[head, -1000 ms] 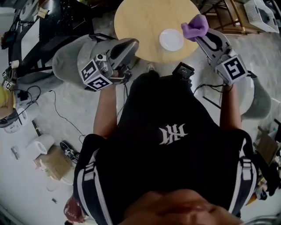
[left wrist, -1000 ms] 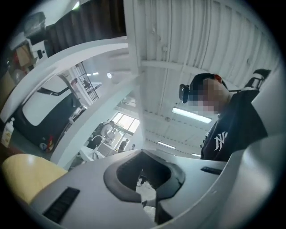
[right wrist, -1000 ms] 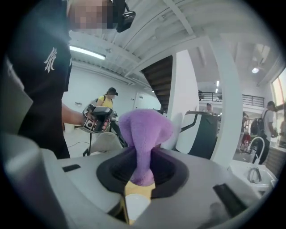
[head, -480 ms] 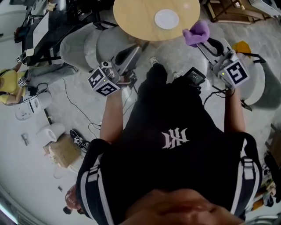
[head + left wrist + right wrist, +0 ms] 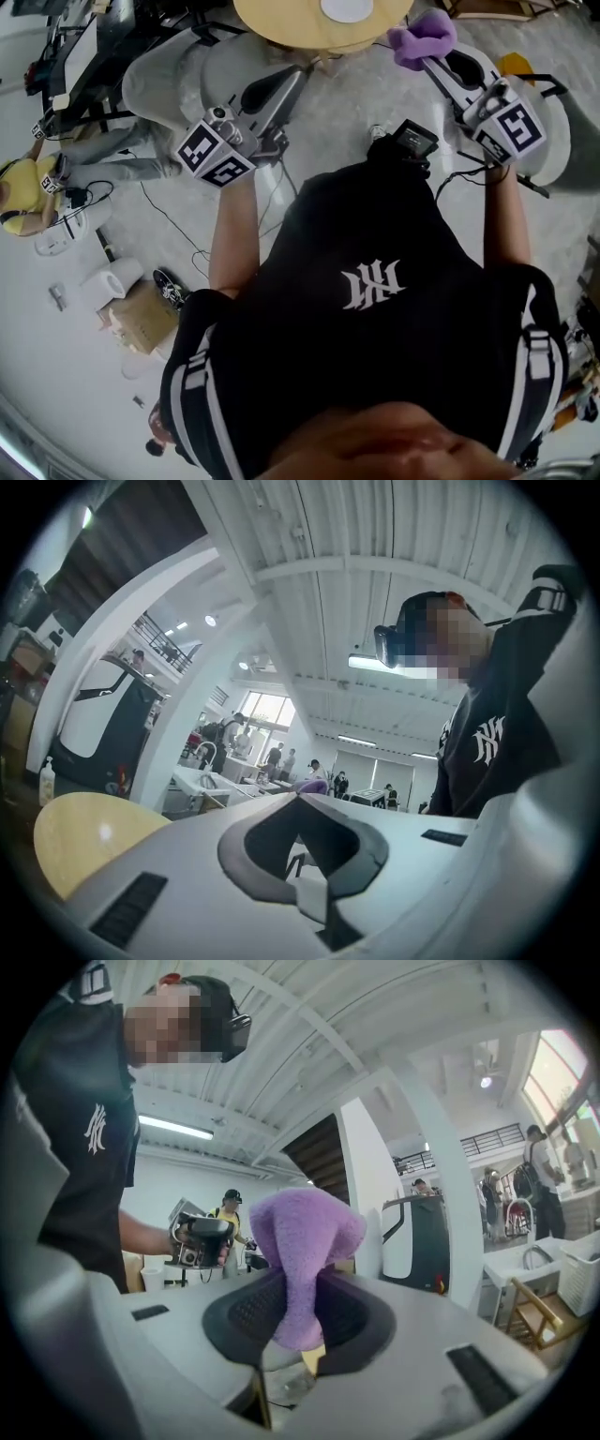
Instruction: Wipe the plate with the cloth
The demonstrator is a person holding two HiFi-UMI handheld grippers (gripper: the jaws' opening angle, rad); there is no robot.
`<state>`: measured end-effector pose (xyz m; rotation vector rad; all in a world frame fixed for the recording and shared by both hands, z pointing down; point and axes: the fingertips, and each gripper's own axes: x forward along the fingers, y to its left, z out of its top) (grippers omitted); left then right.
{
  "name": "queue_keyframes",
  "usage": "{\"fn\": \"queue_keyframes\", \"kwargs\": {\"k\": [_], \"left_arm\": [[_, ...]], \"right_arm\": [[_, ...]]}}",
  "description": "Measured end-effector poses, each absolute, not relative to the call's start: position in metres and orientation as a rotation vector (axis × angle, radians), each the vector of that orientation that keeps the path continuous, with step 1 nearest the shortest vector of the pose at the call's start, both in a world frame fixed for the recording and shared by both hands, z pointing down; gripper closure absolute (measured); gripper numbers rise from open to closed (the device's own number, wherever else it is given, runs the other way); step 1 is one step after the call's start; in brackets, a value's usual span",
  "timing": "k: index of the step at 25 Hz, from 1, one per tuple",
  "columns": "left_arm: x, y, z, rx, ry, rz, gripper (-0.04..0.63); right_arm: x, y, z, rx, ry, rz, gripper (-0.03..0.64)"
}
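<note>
The white plate lies on the round wooden table at the very top edge of the head view, only partly in frame. My right gripper is shut on a bunched purple cloth, held level off the table's right side and short of it. In the right gripper view the cloth stands up out of the jaws of the right gripper. My left gripper is shut with nothing in it, below and left of the table. The table's edge shows at the left of the left gripper.
Grey rounded seats stand left of the table and a white one at the right. A paper roll, a cardboard box and cables lie on the floor at left. A person in yellow sits far left.
Both grippers have drawn back from the table together. The table and plate have slid up to the top edge of the head view. The cloth stays in the right gripper.
</note>
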<state>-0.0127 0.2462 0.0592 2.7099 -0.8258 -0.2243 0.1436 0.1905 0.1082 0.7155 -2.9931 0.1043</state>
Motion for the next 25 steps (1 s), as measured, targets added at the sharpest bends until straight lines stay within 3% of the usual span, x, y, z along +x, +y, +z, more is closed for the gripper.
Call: {"fn": "queue_keyframes", "kwargs": {"k": [13,25], "left_arm": [[-0.075,0.447,0.130,2.642,-0.748,-0.228,0.589],[-0.088,0.429,0.125,2.613,-0.822,-0.180,0.589]], "right_arm": [[0.082,0.358,0.142,0.796,-2.900,0.185,0.538],[0.069,0.389,0.119,0.763,-2.878,0.061,0.537]]}}
